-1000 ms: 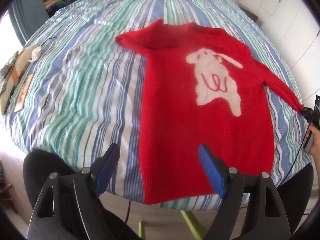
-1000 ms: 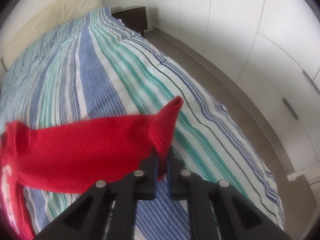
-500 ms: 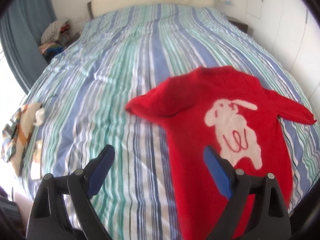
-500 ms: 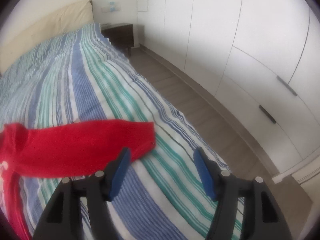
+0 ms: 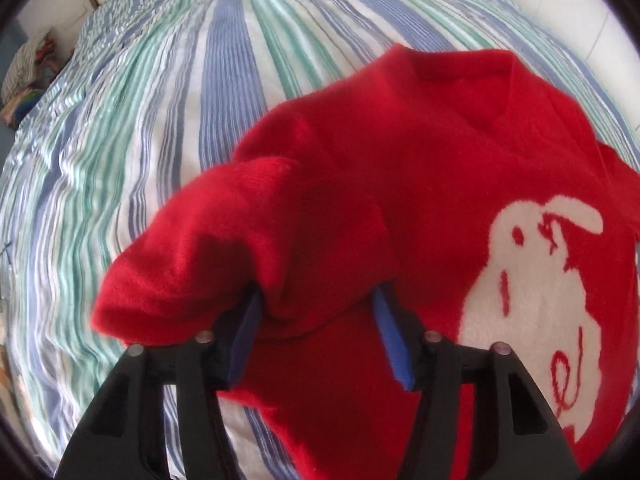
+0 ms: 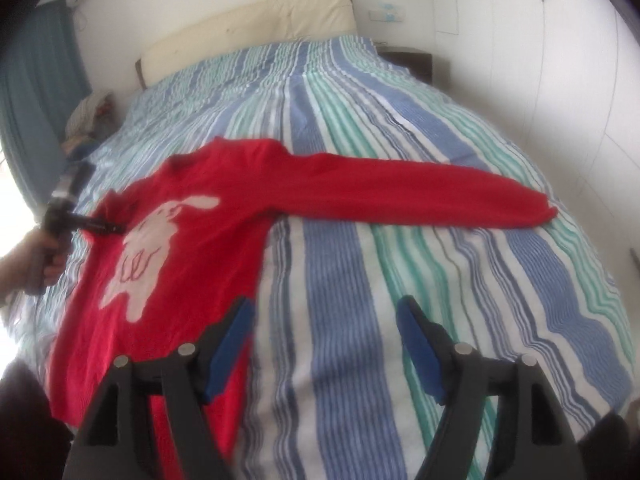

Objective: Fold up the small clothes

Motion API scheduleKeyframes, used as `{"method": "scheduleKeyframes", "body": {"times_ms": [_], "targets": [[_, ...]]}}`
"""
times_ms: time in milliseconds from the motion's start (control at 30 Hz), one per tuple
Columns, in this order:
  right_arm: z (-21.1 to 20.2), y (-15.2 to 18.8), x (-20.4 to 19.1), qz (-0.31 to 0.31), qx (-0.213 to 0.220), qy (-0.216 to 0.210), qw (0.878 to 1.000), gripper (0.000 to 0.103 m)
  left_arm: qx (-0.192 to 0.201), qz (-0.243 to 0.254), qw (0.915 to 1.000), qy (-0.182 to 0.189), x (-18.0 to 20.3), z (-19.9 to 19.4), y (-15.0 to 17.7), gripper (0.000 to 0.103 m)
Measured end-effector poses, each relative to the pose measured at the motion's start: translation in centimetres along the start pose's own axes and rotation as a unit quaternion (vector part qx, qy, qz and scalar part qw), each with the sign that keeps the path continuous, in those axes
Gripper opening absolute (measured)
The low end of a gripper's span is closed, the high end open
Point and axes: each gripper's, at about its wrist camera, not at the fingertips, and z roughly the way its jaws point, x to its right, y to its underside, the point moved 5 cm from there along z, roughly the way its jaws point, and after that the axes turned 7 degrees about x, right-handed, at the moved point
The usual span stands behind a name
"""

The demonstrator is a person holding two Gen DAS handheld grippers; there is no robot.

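A red sweater (image 5: 440,160) with a white animal on its front lies face up on the striped bed cover (image 5: 168,92). My left gripper (image 5: 318,300) points down at its bunched left sleeve (image 5: 224,248). The jaws are closing, and a fold of that sleeve fills the gap and touches both blue pads. In the right wrist view the sweater (image 6: 192,248) spreads at the left, and its right sleeve (image 6: 420,192) lies stretched out flat. My right gripper (image 6: 326,316) hangs above the bare cover (image 6: 340,280). Its jaws are opening with nothing between them. A hand (image 6: 40,256) holds the left gripper (image 6: 108,227) there.
A cream headboard (image 6: 248,28) closes the far end of the bed, with a dark nightstand (image 6: 408,60) to its right. White wardrobe doors (image 6: 580,80) run along the right. A pile of clothes (image 6: 88,116) and a blue curtain (image 6: 32,80) are at the far left.
My right gripper let go of the right cuff, opened and swung back; the sleeve now lies flat. My left gripper moved in over the left sleeve, and its jaws narrowed around a fold of it.
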Motion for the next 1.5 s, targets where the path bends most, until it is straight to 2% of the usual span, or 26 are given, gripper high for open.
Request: {"method": "scheduleKeyframes", "body": {"times_ms": [67, 133, 200, 233, 300, 367, 433, 500, 567, 600, 667, 700, 767, 867, 967, 1033, 1067, 1100, 1167, 1200, 1300, 1400, 1500], "targets": [[-0.1, 1.0, -1.6, -0.030, 0.003, -0.003, 1.000, 0.073, 0.009, -0.026, 0.9995, 0.013, -1.1, -0.8, -0.1, 0.011], [-0.2, 1.6, -2.5, -0.050, 0.005, -0.002, 0.999, 0.073, 0.044, -0.088, 0.9939, 0.049, -3.3, -3.4, -0.4, 0.011], [-0.4, 1.9, -2.7, -0.060, 0.006, -0.001, 0.998, 0.073, 0.086, -0.168, 0.9796, 0.071, -7.2, -6.8, -0.3, 0.011], [-0.6, 1.9, -2.7, -0.063, 0.008, -0.001, 0.998, 0.073, 0.102, -0.206, 0.9709, 0.068, -9.6, -8.4, 0.2, 0.011], [-0.7, 2.2, -2.7, -0.065, 0.007, -0.002, 0.998, 0.073, 0.127, -0.280, 0.9509, 0.038, -15.1, -10.9, 2.0, 0.011], [-0.5, 2.5, -2.8, -0.065, 0.001, -0.009, 0.998, 0.073, 0.128, -0.334, 0.9333, -0.031, -20.7, -12.1, 4.5, 0.010], [-0.1, 2.9, -2.9, -0.066, -0.007, -0.012, 0.998, 0.073, 0.105, -0.359, 0.9213, -0.106, -25.1, -11.6, 7.2, 0.009], [0.5, 3.4, -3.2, -0.067, -0.018, -0.015, 0.997, 0.073, 0.077, -0.366, 0.9132, -0.162, -27.4, -10.6, 9.6, 0.007], [1.1, 3.7, -3.5, -0.065, -0.027, -0.019, 0.997, 0.073, 0.061, -0.372, 0.9045, -0.199, -28.3, -9.8, 11.4, 0.005], [1.3, 3.9, -3.7, -0.069, -0.032, -0.018, 0.997, 0.073, 0.055, -0.382, 0.8976, -0.213, -28.7, -9.7, 12.5, 0.005], [1.7, 4.4, -4.0, -0.077, -0.041, -0.015, 0.996, 0.073, 0.044, -0.411, 0.8841, -0.218, -29.8, -9.2, 14.5, 0.005], [2.0, 4.7, -4.1, -0.082, -0.046, -0.014, 0.995, 0.073, 0.035, -0.419, 0.8808, -0.218, -30.1, -8.7, 15.3, 0.005], [2.5, 5.5, -4.3, -0.089, -0.062, -0.011, 0.994, 0.073, 0.020, -0.415, 0.8834, -0.217, -30.0, -7.6, 16.4, 0.005], [2.8, 6.0, -4.4, -0.094, -0.072, -0.015, 0.993, 0.073, 0.018, -0.388, 0.8947, -0.222, -29.0, -7.3, 16.6, 0.005], [3.0, 5.9, -3.8, -0.073, -0.081, -0.018, 0.994, 0.073, 0.011, -0.365, 0.9038, -0.224, -27.8, -8.1, 16.6, 0.013], [2.8, 5.3, -2.8, -0.052, -0.080, -0.016, 0.995, 0.073, 0.018, -0.344, 0.9103, -0.229, -26.5, -9.4, 16.5, 0.035], [2.7, 4.9, -2.2, -0.040, -0.079, -0.014, 0.996, 0.073, 0.025, -0.335, 0.9131, -0.231, -25.8, -10.2, 16.4, 0.064], [2.6, 4.3, -1.3, -0.025, -0.077, -0.013, 0.997, 0.073, 0.038, -0.326, 0.9150, -0.234, -25.1, -11.2, 16.3, 0.082], [2.3, 3.0, 1.1, 0.022, -0.068, -0.011, 0.997, 0.075, 0.060, -0.305, 0.9221, -0.230, -23.2, -12.7, 16.1, 0.085], [2.3, 2.2, 2.7, 0.051, -0.062, -0.008, 0.997, 0.080, 0.064, -0.294, 0.9285, -0.218, -22.0, -13.2, 16.2, 0.085], [2.7, -0.1, 8.4, 0.147, -0.043, 0.005, 0.988, 0.081, 0.073, -0.273, 0.9451, -0.164, -18.1, -14.2, 15.8, 0.085], [3.6, -2.6, 15.4, 0.241, -0.007, 0.019, 0.970, 0.081, 0.087, -0.261, 0.9557, -0.105, -13.8, -15.0, 15.2, 0.085], [5.4, -3.9, 22.1, 0.330, 0.004, 0.037, 0.943, 0.081, 0.097, -0.254, 0.9605, -0.058, -9.7, -15.3, 14.9, 0.089]]}}
